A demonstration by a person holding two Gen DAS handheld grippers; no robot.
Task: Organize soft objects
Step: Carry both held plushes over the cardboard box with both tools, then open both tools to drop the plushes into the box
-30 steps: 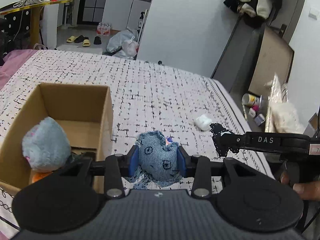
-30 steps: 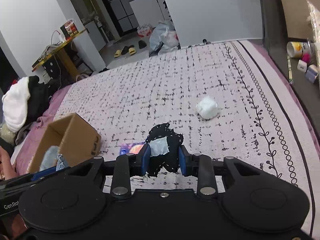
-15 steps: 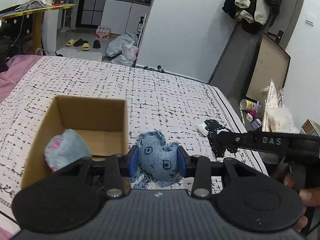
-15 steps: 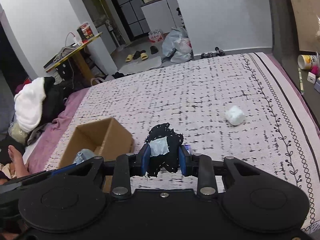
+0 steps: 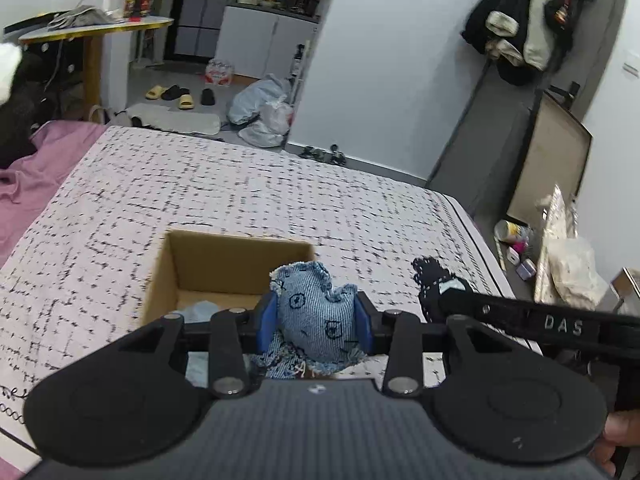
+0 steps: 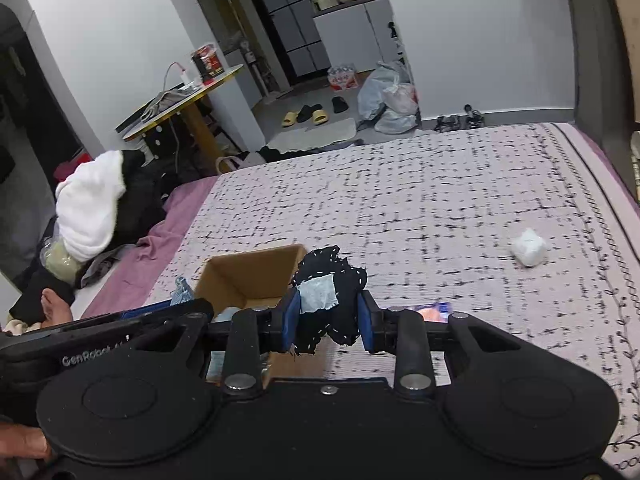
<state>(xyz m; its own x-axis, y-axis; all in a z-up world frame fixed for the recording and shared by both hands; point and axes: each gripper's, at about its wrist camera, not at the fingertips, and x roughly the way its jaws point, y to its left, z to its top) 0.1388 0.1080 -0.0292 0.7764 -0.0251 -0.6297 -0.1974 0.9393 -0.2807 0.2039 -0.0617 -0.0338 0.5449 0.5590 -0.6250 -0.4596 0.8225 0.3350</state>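
Left gripper (image 5: 316,322) is clamped on a blue denim pouch (image 5: 316,312), blue pads pressed tight against both its sides, frayed edges hanging below the fingers. It hangs over the near right corner of the open cardboard box (image 5: 224,258), which sits on the white bedspread (image 5: 224,192) with black dash pattern. Something pale blue-grey (image 5: 198,310) lies inside the box, mostly hidden behind the gripper.

Right gripper (image 6: 326,316) is closed on a black pouch (image 6: 332,280) with white stitching and a light blue patch facing the camera. It hangs just right of the box (image 6: 248,276), near the box's right edge. In the left view the black pouch (image 5: 430,280) shows at the tip of the other tool, right of the box.

A white soft ball (image 6: 528,246) lies on the bedspread (image 6: 420,184), well apart to the right. An orange and purple item (image 6: 434,312) sits on the bed just behind the right gripper's finger, partly hidden.
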